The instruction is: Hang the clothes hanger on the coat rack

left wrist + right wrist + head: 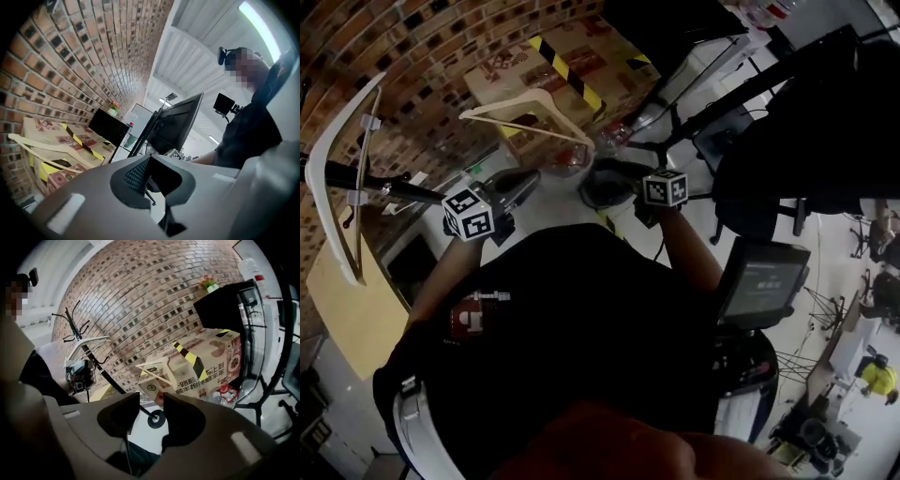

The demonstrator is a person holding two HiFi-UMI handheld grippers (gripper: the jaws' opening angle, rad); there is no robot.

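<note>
Head view: pale clothes hanger [508,103], loose atop taped cardboard box [581,47], apart from coat rack [403,189]; likely light, rigid, smooth, best pinched on one sloping arm; left gripper [152,176] and right gripper [149,408] both agape, empty.

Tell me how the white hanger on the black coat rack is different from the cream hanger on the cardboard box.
The white hanger hangs up on the black coat rack, while the cream wooden-looking hanger lies flat on the brown cardboard box with yellow-black tape. The white hanger carries small clips on its lower bar. The cream hanger shows none. Both have wide sloping shoulders and a lower bar.
</note>
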